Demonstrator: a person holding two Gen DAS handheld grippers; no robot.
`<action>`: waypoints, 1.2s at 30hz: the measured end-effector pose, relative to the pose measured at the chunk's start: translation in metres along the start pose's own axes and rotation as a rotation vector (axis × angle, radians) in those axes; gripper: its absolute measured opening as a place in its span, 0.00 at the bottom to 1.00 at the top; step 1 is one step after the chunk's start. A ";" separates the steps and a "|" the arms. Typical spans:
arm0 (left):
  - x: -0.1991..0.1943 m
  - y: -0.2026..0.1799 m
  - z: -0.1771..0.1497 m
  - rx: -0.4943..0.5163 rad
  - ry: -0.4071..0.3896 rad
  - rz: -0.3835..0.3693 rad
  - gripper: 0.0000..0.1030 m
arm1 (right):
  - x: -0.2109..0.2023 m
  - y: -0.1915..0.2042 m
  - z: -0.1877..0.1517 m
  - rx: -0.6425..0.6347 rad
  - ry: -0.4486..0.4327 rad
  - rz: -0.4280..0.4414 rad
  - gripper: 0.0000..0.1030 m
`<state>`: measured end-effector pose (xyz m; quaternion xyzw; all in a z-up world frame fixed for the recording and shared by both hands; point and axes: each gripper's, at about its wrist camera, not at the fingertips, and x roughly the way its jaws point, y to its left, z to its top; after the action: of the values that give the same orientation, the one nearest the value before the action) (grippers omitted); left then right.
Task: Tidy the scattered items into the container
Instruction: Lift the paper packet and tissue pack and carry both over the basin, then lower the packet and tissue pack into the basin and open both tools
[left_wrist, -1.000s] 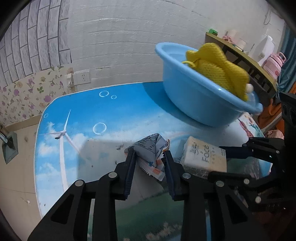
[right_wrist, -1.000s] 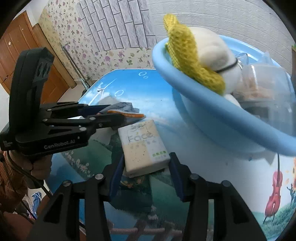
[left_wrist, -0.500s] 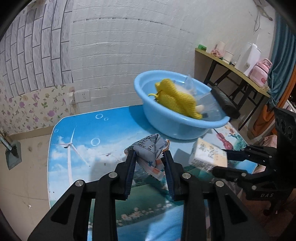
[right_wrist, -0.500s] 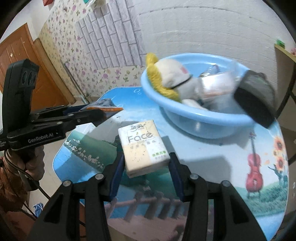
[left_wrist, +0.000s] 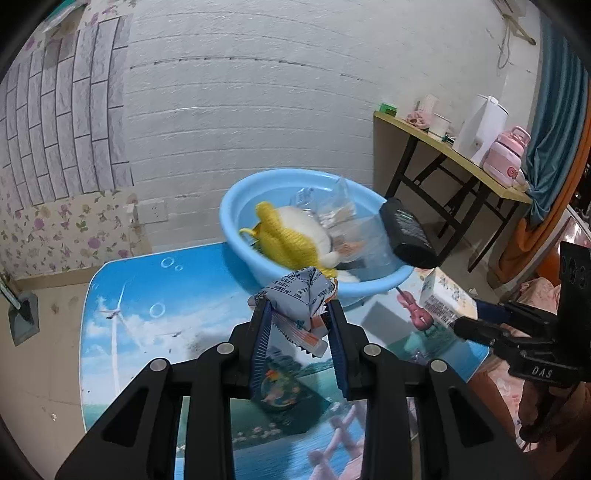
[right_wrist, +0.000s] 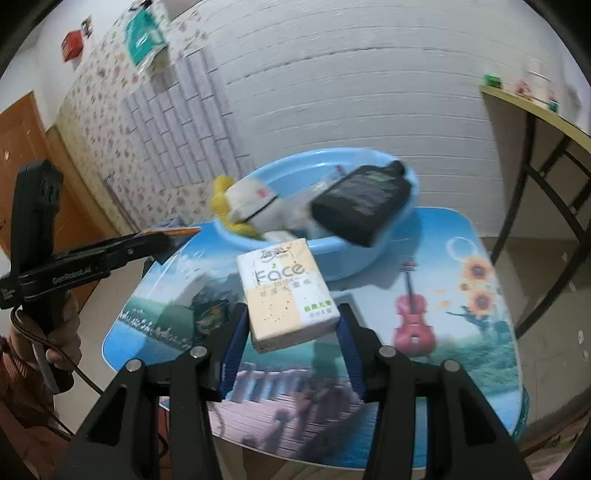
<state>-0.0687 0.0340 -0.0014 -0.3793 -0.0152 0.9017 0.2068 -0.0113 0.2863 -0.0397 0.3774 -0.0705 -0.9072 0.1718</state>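
Your left gripper pinches a crinkled grey foil snack packet; your right gripper clamps a soft rectangular "Face" tissue pack. Both hang above the glossy printed table. Beyond, the round blue plastic basin holds a yellow knitted toy, clear wrappers and a black bottle leaning on its rim.

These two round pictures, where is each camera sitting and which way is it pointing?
Left wrist: sits on the left gripper, looking along its fingers, shut on a grey packet, toward the blue basin; the right gripper shows.
Right wrist: sits on the right gripper, shut on a tissue pack, facing the basin; the left gripper shows.
Shared: basin, printed table, both held items.
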 end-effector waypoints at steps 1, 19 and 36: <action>0.001 -0.003 0.001 0.006 0.002 0.002 0.28 | 0.000 -0.003 0.001 0.009 -0.008 -0.007 0.45; 0.029 -0.027 0.034 0.045 0.011 0.010 0.28 | 0.011 -0.061 0.018 0.074 -0.046 -0.043 0.45; 0.065 -0.037 0.079 0.122 -0.036 -0.023 0.27 | 0.051 -0.058 0.059 0.014 -0.034 -0.008 0.45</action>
<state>-0.1505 0.1028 0.0176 -0.3495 0.0317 0.9052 0.2396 -0.1012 0.3213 -0.0468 0.3634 -0.0781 -0.9137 0.1641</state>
